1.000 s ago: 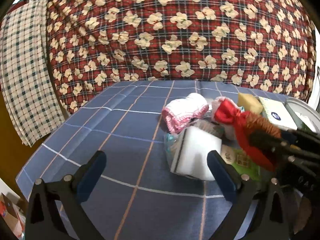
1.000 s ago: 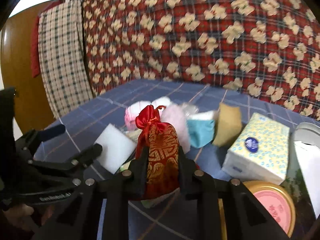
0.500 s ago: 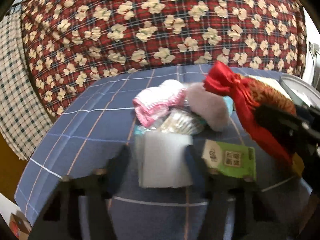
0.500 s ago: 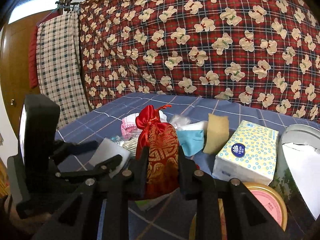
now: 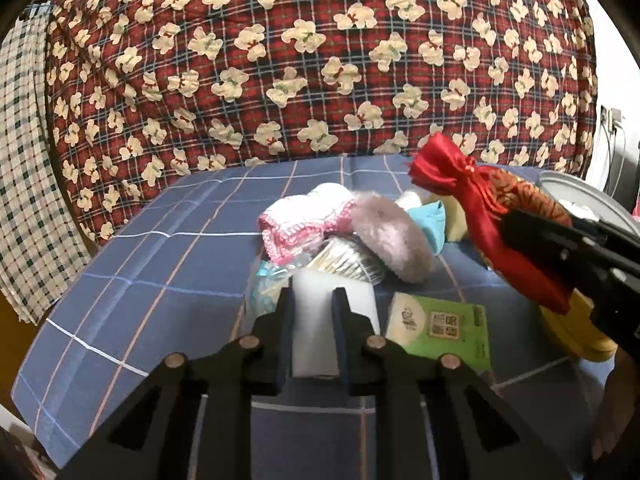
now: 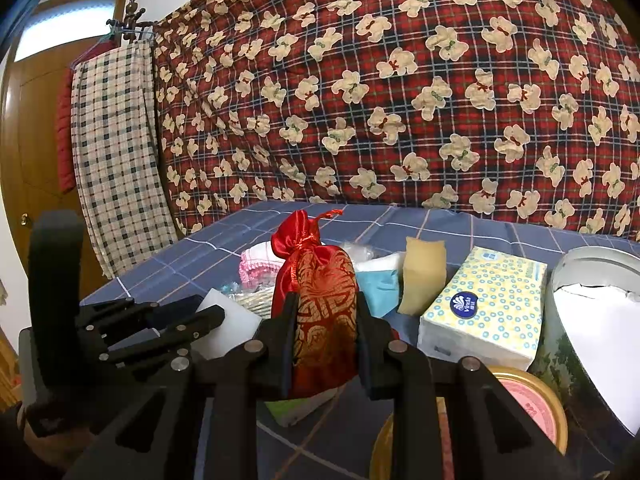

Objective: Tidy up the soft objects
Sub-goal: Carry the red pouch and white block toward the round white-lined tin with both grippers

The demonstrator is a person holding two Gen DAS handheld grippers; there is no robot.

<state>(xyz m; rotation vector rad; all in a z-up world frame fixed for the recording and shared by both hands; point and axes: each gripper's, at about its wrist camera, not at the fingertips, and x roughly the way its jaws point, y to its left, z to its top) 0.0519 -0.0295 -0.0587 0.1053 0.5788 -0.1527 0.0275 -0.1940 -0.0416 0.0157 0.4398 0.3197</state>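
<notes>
While the blue checked bedspread [image 5: 160,264] is serving as the sorting surface, the right gripper [image 6: 326,312] is pinching the red drawstring pouch [image 6: 320,300] upright above the clutter at right, and the left gripper [image 5: 313,300] is closing on the white sponge [image 5: 316,320] lying near the pile, apparently to lift it away.

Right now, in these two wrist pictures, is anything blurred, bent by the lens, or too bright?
Left wrist view: sharp; the bear-print quilt bulges from fisheye, corners black. Right wrist view: also sharp; the window above the door is washed out, and the tissue pack and red pouch are evenly lit, without glare.
</notes>
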